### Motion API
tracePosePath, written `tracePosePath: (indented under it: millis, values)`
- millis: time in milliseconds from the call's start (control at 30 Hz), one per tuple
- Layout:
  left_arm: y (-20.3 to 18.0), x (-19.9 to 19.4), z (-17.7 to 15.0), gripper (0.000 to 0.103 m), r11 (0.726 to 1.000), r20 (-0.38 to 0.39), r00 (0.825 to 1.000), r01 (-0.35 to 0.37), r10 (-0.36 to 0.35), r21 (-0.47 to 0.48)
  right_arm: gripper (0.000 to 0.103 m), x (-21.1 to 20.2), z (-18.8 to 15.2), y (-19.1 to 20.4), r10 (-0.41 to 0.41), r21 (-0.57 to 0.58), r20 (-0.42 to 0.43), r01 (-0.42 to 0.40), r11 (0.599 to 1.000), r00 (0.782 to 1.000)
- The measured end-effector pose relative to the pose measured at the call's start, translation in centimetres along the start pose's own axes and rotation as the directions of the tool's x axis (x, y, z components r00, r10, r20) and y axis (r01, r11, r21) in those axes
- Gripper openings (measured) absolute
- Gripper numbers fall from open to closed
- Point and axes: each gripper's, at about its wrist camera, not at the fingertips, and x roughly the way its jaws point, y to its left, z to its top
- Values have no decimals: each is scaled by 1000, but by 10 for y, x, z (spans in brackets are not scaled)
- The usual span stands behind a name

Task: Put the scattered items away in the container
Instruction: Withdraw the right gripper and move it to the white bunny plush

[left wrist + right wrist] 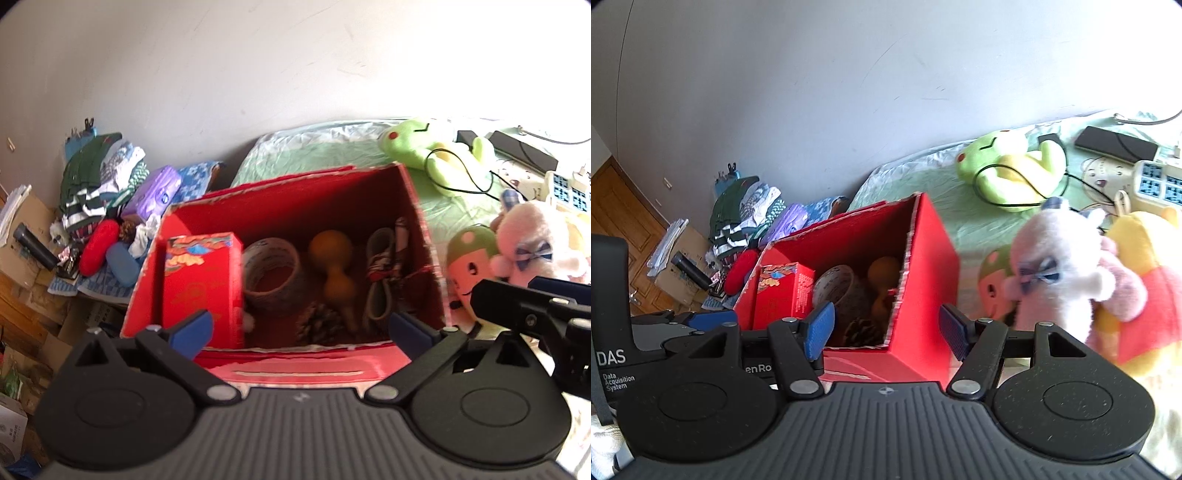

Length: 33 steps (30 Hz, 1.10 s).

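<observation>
Box: a red box (384, 360) stands open on the bed (332, 155); inside lie a red carton (201, 284), tape roll (275, 273), gourd (332, 266), pine cone (319, 325) and bundled cord (384, 273).
Scattered items: a white plush (1067, 266), yellow plush (1145, 280) and small round-faced plush (993, 288) sit just beside the box's right wall; a green frog (1012, 166) lies farther back, a black cable looped over it.
Risk, tipping: the box is light card; a nudge from either tongs on its rim would likely shift or tilt it.
Risk, fit: the plush look bulky against the room left; one may catch on the rim or perch on the carton.
Risk, cable: lifting the frog may drag the cable and whatever it joins.
Risk, collision: both tongs hang close together before the box.
Left tongs (301, 328): spread wide, empty, touching nothing, above the box's near edge.
Right tongs (886, 328): spread wide, empty, astride the box's near right corner without visible contact.
</observation>
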Motion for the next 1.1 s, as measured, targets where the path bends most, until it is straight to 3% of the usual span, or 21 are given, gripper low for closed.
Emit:
tracePosePath:
  millis: [333,833,967,1100]
  values:
    - [-38,-7,2,102,998,12,1000,-16,15,64,67,-16,-2,-29,-23,43,16,22,999,1000]
    - [-56,-2,2,102,997,-8,1000,10,-10,81,68,-17,-9,-51,-32,65,9,32,997,999]
    - [-60,-6,2,102,994,3,997,81,-81,71,68,-22,-10,-63,-38,74,33,35,997,999]
    - [-71,-11,1,101,977,18,979,200,-201,69,68,-33,-14,-89,-68,122,73,59,991,995]
